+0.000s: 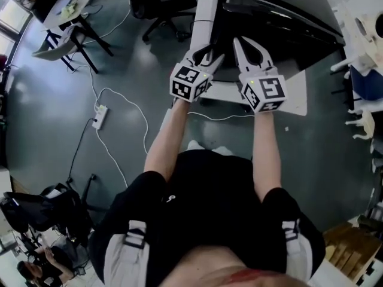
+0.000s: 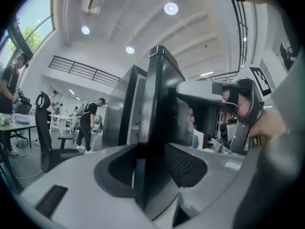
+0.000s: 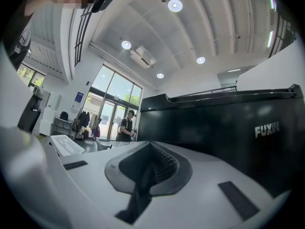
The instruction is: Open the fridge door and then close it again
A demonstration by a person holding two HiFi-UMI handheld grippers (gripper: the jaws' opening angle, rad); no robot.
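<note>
The left gripper stands with jaws wide, the edge of the fridge door between them; whether a pad touches it cannot be made out. The right gripper, jaws together and empty, faces the black fridge, whose lettering is cut off at the picture's edge.

Glossy blk box-shaped fridge is showing white lettering. Pale grey plastic L gripper & R gripper are each wearing blk-and-white square-marker patterns. Smooth floor is looking dark grey.
</note>
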